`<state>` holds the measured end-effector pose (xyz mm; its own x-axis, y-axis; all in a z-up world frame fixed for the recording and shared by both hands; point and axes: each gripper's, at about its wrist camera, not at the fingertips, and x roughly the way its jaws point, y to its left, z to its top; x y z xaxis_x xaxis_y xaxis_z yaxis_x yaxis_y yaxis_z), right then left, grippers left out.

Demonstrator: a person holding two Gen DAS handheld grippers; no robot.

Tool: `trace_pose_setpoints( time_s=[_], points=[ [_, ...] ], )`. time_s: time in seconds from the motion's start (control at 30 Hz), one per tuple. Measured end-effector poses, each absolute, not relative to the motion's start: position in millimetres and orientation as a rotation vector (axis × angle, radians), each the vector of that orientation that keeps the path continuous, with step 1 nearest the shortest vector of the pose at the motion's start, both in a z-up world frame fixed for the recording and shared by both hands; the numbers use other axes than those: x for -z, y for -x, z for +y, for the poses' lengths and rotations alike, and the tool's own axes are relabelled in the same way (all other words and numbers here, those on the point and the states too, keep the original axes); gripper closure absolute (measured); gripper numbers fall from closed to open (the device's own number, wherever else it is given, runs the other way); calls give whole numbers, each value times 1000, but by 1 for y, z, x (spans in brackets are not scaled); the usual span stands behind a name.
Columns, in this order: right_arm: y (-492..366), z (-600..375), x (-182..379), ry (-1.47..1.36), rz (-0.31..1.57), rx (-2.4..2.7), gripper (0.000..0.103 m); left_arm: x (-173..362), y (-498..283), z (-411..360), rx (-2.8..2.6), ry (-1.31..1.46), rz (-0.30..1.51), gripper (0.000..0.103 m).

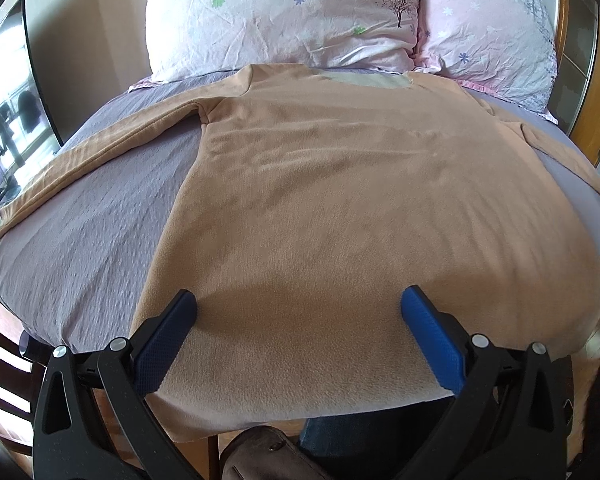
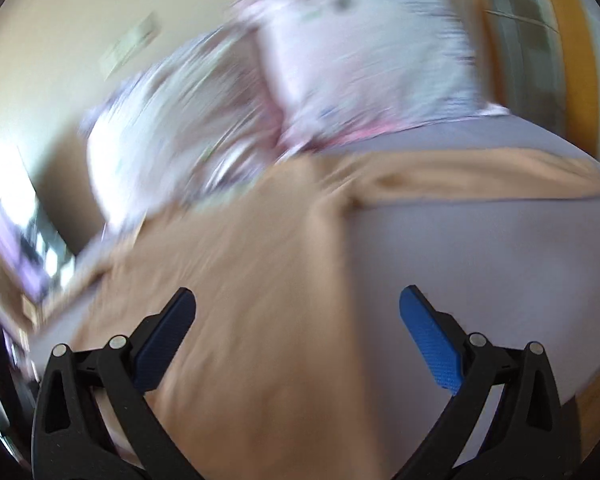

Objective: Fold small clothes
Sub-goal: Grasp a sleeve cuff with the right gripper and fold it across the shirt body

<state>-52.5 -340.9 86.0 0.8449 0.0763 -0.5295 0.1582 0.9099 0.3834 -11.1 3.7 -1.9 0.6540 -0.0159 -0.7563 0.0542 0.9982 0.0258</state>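
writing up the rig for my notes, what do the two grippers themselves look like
Both look identical. The left gripper has two black plastic scissor-style arms with triangular cut-outs and round silver pivot pins, ending in flat fingers with textured blue pads; one pad looks darker navy, probably from shadow. The right gripper shows the same build. No cables, markings, hands or sleeves are clearly visible.

The right wrist view is smeared throughout: the pillows (image 2: 300,80) show only as streaks. In the left wrist view the top's (image 1: 340,200) hem hangs past the bed's (image 1: 80,240) near edge, its lower corner hidden.
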Motion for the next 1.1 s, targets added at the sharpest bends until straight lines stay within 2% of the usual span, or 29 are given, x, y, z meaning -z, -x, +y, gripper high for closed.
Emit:
trace_pose_setpoints(
  time_s=[0.03,0.07,0.1,0.17,0.33,0.47,0.53,0.57,0.6,0.7,0.77,0.93,1.0,1.1],
  points=[
    [51,-373,-93,-502,546,100,2,1,11,4,47,-47,854,1],
    [48,-408,-96,-579,537,164,8,1,9,6,59,-45,854,1],
    [43,-439,-97,-640,544,226,24,-2,8,6,75,-37,848,1],
    [34,-497,-94,-739,574,376,42,-6,6,12,140,21,818,1],
    [28,-593,-66,-918,619,706,43,-18,4,28,320,191,676,1],
    [18,-616,-45,-990,635,722,44,-26,-5,35,399,253,605,1],
    [10,-618,-40,-983,623,735,50,-28,-11,42,435,307,597,1],
    [9,-621,-39,-986,609,731,68,-27,-15,48,451,341,592,1],
    [6,-623,-31,-1009,612,709,96,-27,-14,53,460,366,584,1],
    [-10,-626,-27,-1016,613,693,98,-29,-16,74,458,420,545,1],
    [-32,-604,-56,-920,565,591,98,-30,-15,92,454,465,513,1],
    [-114,-445,-152,-588,483,100,98,-30,-26,142,368,596,520,1],
    [-145,-370,-169,-489,495,-97,98,-27,-30,167,332,689,525,1],
    [-190,-258,-163,-387,584,-349,98,-26,-31,202,229,781,523,1]
  ],
)
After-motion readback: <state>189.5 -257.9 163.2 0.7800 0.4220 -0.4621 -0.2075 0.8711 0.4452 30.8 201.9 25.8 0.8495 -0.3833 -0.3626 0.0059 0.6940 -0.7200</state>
